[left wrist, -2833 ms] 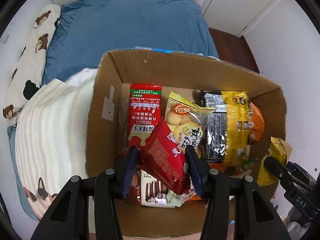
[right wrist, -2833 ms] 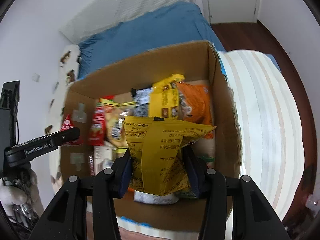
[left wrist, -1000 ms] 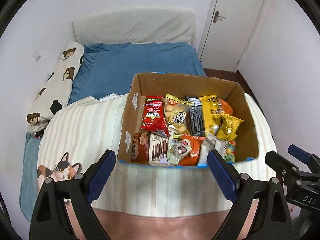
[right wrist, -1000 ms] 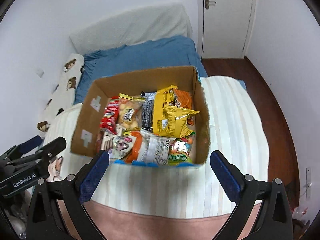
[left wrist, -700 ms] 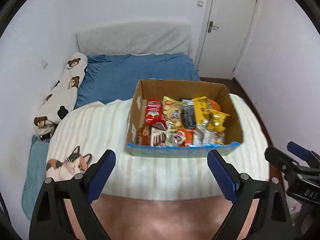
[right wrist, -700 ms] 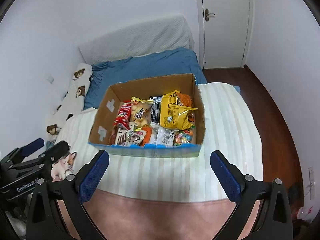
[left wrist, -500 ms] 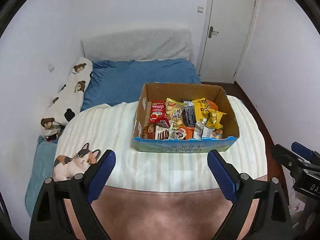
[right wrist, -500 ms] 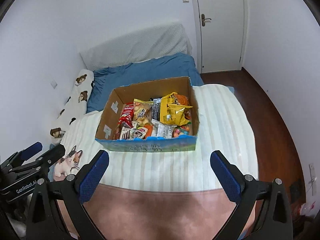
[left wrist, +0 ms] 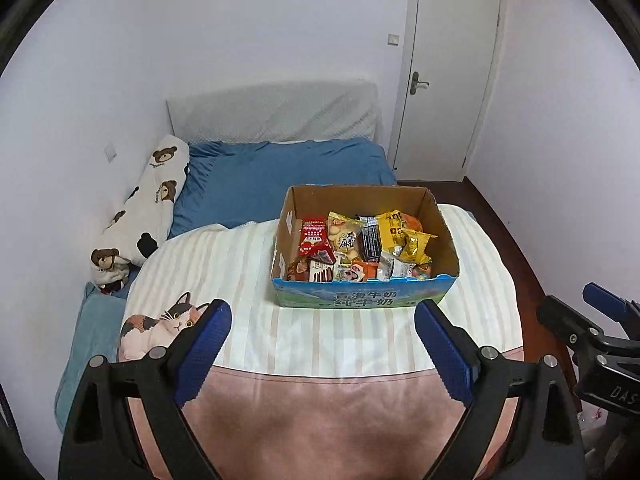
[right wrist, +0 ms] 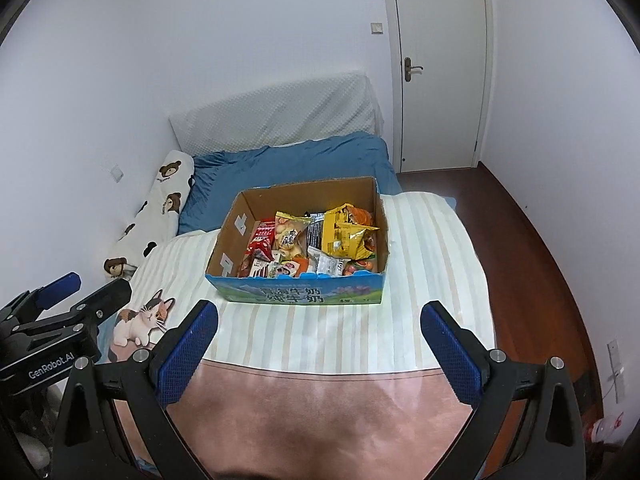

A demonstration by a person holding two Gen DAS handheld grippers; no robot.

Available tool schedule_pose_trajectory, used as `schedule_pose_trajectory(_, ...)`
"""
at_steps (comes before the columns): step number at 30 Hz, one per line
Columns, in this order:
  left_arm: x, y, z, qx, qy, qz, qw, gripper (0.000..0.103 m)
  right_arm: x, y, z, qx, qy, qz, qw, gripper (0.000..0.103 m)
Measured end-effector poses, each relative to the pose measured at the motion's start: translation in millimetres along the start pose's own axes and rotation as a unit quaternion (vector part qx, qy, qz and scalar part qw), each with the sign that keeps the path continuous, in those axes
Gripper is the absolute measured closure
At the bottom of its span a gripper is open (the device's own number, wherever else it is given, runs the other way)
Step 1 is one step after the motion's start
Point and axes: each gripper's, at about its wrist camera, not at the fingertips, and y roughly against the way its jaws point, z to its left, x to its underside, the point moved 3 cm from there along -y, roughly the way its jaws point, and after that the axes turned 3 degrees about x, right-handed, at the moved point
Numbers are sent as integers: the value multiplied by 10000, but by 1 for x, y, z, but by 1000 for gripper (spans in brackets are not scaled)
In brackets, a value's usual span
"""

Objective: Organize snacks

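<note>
We see the open brown cardboard box with a blue printed front panel point(left wrist: 362, 298) point(right wrist: 300, 294) sitting on the cream striped blanket point(left wrist: 224, 272) point(right wrist: 432, 264) that covers the near half of the bed, its long axis running left to right across the bed and its printed long side facing us. It is packed with snack packets: a red packet point(left wrist: 313, 236) point(right wrist: 262, 238) stands at the left end, a crumpled yellow bag point(left wrist: 414, 246) point(right wrist: 352, 236) lies on top toward the right end, and smaller packets fill the front row. Beyond the box lies the blue bedsheet point(left wrist: 280, 176) point(right wrist: 296, 164), with a long white bear-print pillow point(left wrist: 148, 204) point(right wrist: 156, 208) along the wall on the left. Our left tool point(left wrist: 322, 344) and right tool point(right wrist: 318, 340) both hover well short of the box, above the pink blanket edge point(left wrist: 320, 412), each with its blue-padded jaws spread wide and holding nothing.
</note>
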Motion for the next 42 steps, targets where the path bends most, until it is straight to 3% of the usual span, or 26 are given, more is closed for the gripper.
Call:
schedule_pose_trajectory(9,-1,-2,-5,47,-9,3,10000,9,-6,0,-2,90,66,-104,9999,0)
schedule_pose_trajectory(12,-3,-10,-5,92,14,22,10000,0,-7,-6,-2,226,136,-109,9996,0)
schedule_pose_trajectory(14,-5,-16,-5,60,20,13,10000,0,-9,-11,-3,268,161,-136,9994,0)
schedule_pose_trajectory(28,-27,-82,4,-230,92,298,9992,0,-26,-90,-14,499,97,305,9982,0)
schedule_pose_trajectory(42,-34,-159,6,-244,72,1136,9932,0,-51,-149,-21,613,101,647,9960,0)
